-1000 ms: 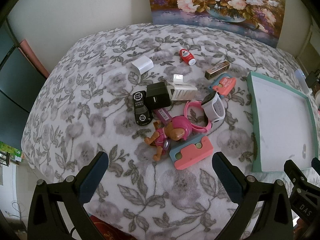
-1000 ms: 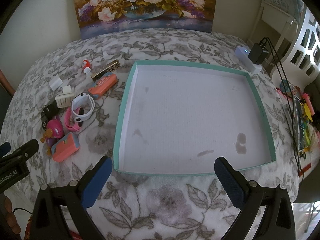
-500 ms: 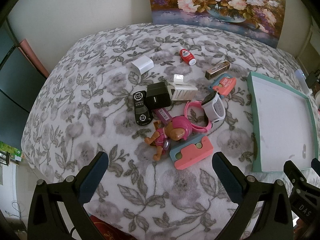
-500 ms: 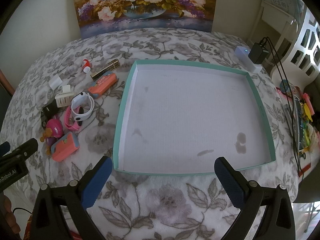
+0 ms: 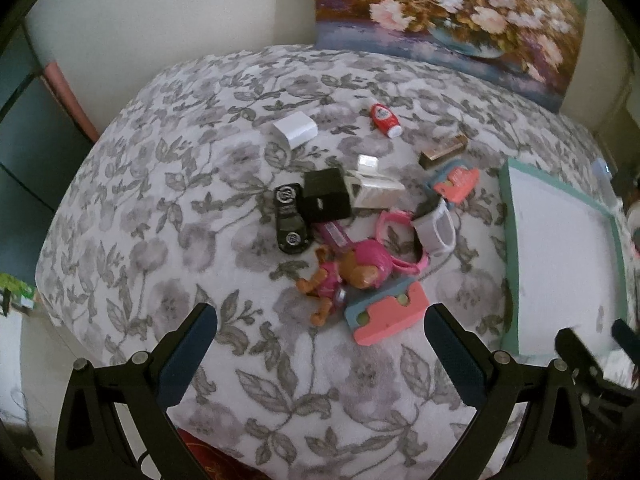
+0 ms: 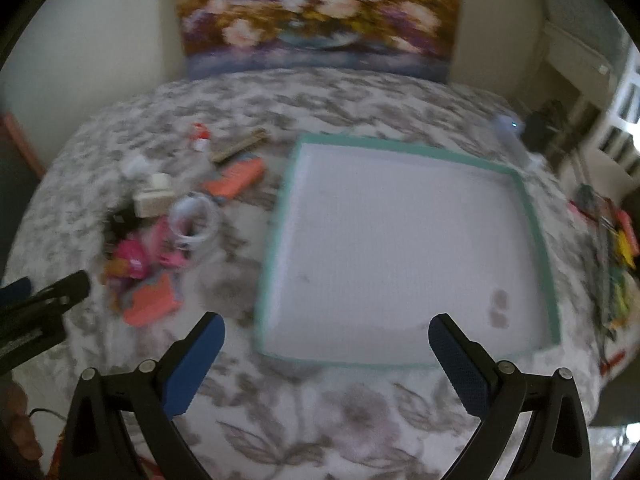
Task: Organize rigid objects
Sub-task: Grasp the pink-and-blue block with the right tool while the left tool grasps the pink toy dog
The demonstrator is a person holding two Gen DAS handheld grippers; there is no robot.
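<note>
**Floral blanket, one tray, a dozen small things**

Spread across a grey-and-white leaf-print blanket (image 5: 168, 208): one shallow square tray (image 6: 536, 224) with teal rim and white floor, nothing in it. Left of the tray, a loose heap. Counted in the left wrist view: two pink-and-blue foam blocks (image 5: 386, 312) (image 5: 456, 180), one plush-looking pup figure (image 5: 348, 276) in pink, one pink strap (image 5: 400, 240) looped under one white band (image 5: 436, 228), one black toy car (image 5: 290, 218), one black cube (image 5: 324, 196), one cream ribbed block (image 5: 376, 192), one white box (image 5: 295, 130) apart at the far side, one red-and-white bottle (image 5: 385, 119), one gold-brown bar (image 5: 443, 151).

Behind, leaning on the wall, a flower painting (image 5: 448, 12). Right of the tray, a charger and cables, blurred.

Left gripper (image 5: 320, 336) spread wide, holding nothing, hovering just short of the nearer foam block and figure. Right gripper (image 6: 326, 344) likewise wide apart and unloaded, above the tray's near edge; view smeared by motion. Hard, boxy shapes mostly; blanket soft and fleecy.
</note>
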